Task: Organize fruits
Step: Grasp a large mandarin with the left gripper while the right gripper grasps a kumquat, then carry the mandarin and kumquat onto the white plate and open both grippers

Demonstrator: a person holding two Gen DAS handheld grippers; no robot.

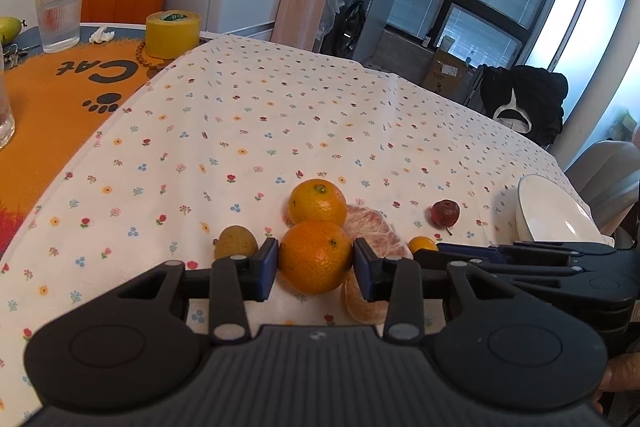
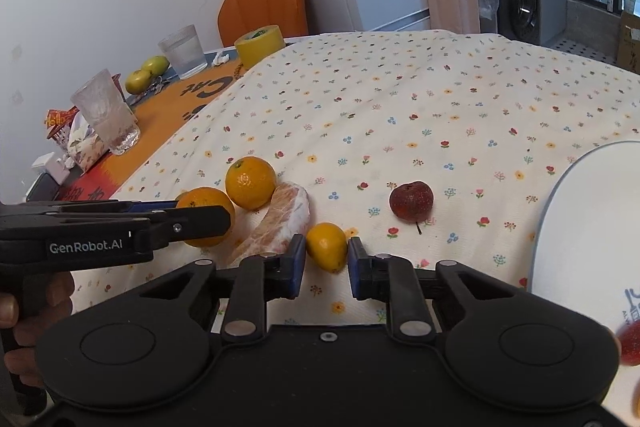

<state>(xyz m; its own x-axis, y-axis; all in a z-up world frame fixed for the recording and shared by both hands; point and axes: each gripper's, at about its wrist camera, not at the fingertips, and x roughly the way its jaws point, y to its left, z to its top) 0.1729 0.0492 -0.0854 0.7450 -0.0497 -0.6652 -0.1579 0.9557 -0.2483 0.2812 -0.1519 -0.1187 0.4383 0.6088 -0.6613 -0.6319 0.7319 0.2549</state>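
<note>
Left hand-held gripper (image 1: 315, 269) clamped narrow on near orange (image 1: 315, 256), pads touching both sides, low over floral desk (image 1: 280, 115). Second orange (image 1: 317, 202) just behind, touching. Peeled pomelo segment (image 1: 376, 231) right of both oranges. Brownish small fruit (image 1: 235, 241) left, near left pad. Right hand-held gripper (image 2: 327, 261) half-open around small kumquat (image 2: 327, 246), pads just beside it, contact unclear. Dark red fruit (image 2: 411, 199) further right, apart. White plate (image 2: 592, 227) at far right.
</note>
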